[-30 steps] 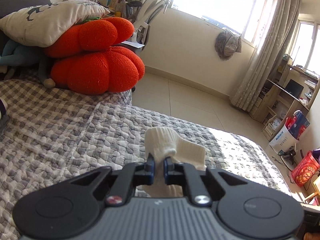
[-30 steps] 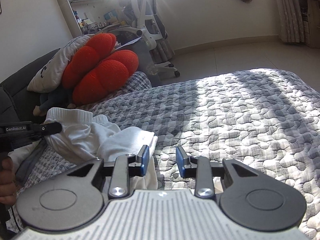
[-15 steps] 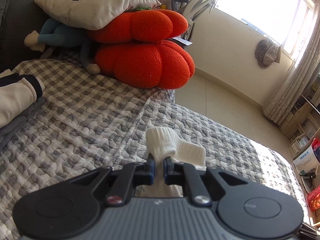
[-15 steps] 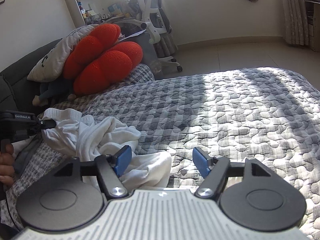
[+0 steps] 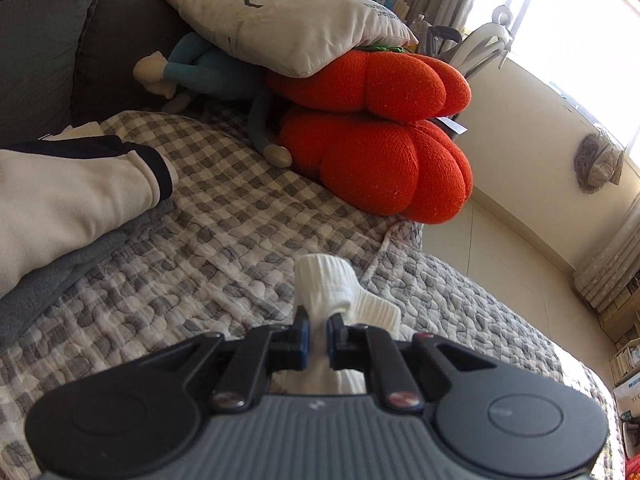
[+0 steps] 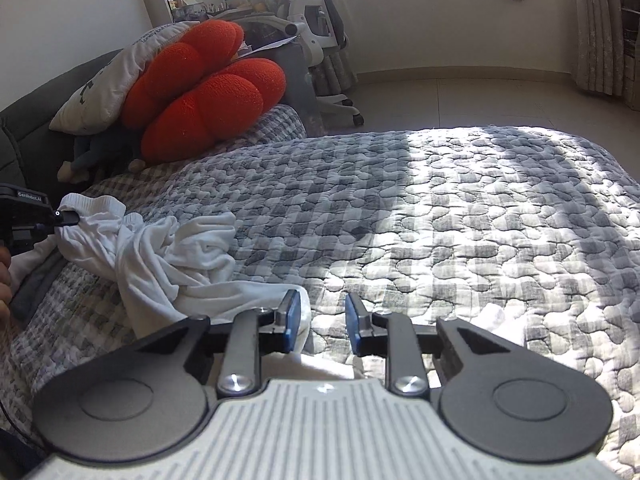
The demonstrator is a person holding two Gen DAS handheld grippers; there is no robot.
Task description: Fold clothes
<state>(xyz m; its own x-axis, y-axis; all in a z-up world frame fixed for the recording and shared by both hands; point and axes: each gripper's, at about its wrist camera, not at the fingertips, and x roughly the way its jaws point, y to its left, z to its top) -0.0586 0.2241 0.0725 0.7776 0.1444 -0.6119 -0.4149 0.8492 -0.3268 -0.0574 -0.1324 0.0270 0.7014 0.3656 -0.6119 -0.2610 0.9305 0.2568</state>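
Observation:
A crumpled white garment (image 6: 168, 256) lies on the grey checked quilt (image 6: 440, 220). My left gripper (image 5: 318, 330) is shut on its ribbed hem (image 5: 328, 280), which sticks up past the pads. In the right wrist view the left gripper (image 6: 66, 218) holds that hem at the far left, with the cloth stretched between the two grippers. My right gripper (image 6: 322, 320) hovers low over the garment's near edge. Its jaws are closing, with a fold of white cloth just inside the left pad (image 6: 290, 320), and the pads are not pressing on it.
Two orange cushions (image 5: 380, 160) under a pale pillow (image 5: 280, 24) sit at the head of the bed. A cream garment with dark trim (image 5: 60, 200) rests on grey cloth (image 5: 48, 280) at the left. An office chair (image 6: 316, 12) stands beyond the bed.
The left gripper has carried the hem towards the cushions and the cream garment, drawing the white garment out. The right jaws spread wide, then narrowed again over the cloth's edge.

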